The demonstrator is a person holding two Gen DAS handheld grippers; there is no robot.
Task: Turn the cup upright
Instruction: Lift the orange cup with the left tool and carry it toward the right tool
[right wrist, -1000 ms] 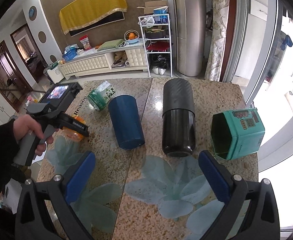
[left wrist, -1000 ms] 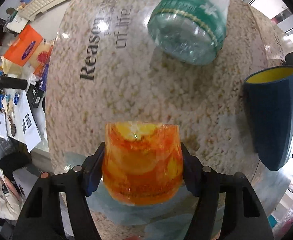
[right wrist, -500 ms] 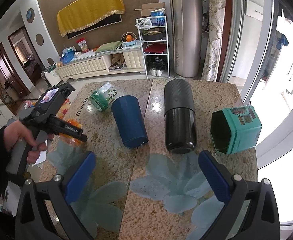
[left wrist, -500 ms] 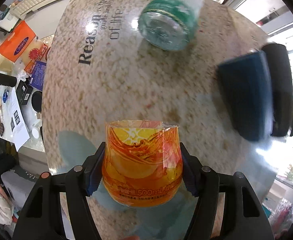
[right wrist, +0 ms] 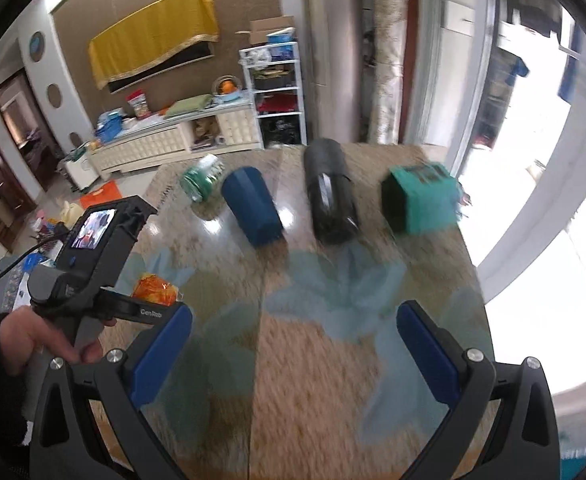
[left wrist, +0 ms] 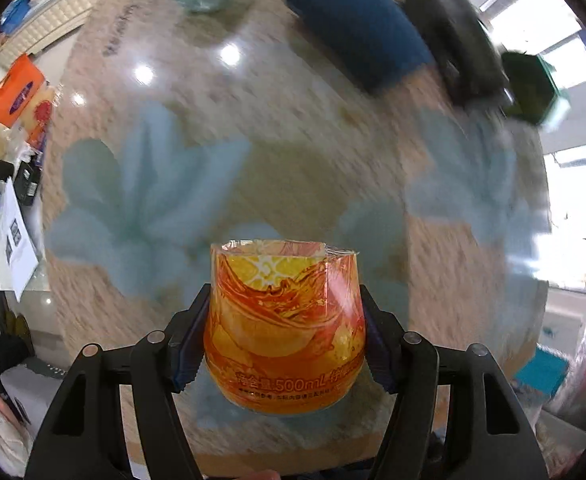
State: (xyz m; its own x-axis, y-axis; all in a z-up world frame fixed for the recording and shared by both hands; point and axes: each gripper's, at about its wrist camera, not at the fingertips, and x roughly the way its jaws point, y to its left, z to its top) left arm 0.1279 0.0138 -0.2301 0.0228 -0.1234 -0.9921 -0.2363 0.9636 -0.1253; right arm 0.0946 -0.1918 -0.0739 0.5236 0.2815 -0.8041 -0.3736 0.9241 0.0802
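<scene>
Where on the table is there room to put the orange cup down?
The orange cup sits in the left gripper. Bare table with blue flower print lies between the open right gripper and the far row. That row is crowded: green bottle, blue cup, black tumbler and teal box all lie on their sides.

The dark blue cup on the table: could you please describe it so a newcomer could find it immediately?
On the speckled stone table, four containers lie tipped in a far row. The dark blue cup is second from the left, between a green bottle and a black tumbler.
</scene>
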